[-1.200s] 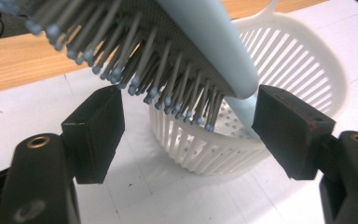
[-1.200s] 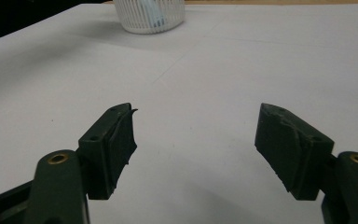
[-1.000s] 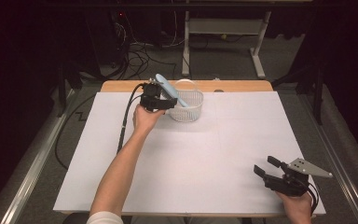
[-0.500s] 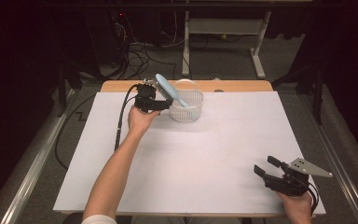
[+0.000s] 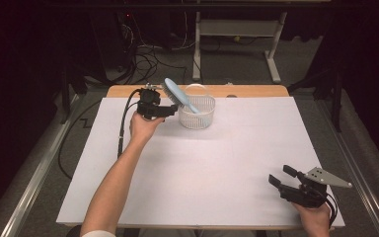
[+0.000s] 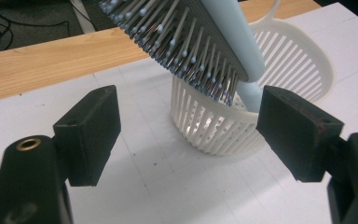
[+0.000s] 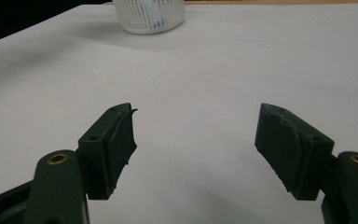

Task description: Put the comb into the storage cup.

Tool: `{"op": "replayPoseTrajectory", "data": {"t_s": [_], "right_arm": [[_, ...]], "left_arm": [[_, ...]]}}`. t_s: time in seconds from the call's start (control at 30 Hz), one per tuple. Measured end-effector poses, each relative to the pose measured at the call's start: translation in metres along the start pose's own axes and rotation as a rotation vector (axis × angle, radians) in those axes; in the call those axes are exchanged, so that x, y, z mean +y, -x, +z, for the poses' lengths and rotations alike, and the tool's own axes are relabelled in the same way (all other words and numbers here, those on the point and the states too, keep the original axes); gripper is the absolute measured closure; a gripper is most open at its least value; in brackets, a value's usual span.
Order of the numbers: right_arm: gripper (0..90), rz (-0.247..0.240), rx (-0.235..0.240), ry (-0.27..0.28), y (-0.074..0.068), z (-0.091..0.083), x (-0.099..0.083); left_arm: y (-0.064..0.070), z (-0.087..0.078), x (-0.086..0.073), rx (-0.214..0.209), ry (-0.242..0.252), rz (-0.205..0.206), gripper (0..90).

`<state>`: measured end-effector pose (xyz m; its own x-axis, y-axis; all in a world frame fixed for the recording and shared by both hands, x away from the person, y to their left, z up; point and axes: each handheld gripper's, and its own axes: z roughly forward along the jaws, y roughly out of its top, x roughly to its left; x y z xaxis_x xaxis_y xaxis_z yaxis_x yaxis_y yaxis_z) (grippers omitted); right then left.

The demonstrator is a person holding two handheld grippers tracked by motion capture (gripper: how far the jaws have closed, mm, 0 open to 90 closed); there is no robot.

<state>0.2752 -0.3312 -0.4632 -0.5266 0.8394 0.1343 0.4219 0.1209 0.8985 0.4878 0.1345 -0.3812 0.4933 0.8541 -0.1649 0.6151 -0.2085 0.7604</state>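
- The hairbrush (image 5: 180,95), pale blue, stands slanted in the white slatted basket (image 5: 197,112): its handle end is down inside the basket and its bristled head sticks up and out over the rim toward the left claw.
- In the left gripper view the hairbrush (image 6: 205,42) shows its bristle side, dark pins with pale tips, hanging above the gap between the jaws; the handle runs down behind the basket (image 6: 279,79) wall.
- The left claw (image 5: 165,109) is released (jaws spread wide, nothing between them), and sits just beside the basket on its left, near the far edge of the surface (image 5: 202,187).
- From its own camera the left claw (image 6: 186,135) has one jaw out over bare white sheet and the other close in front of the basket's rim; whether that jaw touches the basket I cannot tell.
- The right claw (image 5: 282,177) is also released, jaws apart, held in the person's hand at the near right corner of the surface, well apart from the basket.
- In the right gripper view the right claw (image 7: 196,140) looks across bare white sheet, with the basket (image 7: 149,16) far off at the top; a bit of pale blue shows through its slats.
- A strip of bare wood (image 5: 246,91) shows along the far edge, beyond the white sheet.
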Motion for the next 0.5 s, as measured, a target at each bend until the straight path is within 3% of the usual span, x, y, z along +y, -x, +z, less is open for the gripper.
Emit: {"op": "replayPoseTrajectory", "data": {"t_s": [0.5], "right_arm": [[28.7,-0.001,0.0,0.0,-0.0003,0.0003,0.0]], "left_arm": [[-0.0058,-0.0066,-0.0083,-0.001,0.009,-0.003,21.0]]}}
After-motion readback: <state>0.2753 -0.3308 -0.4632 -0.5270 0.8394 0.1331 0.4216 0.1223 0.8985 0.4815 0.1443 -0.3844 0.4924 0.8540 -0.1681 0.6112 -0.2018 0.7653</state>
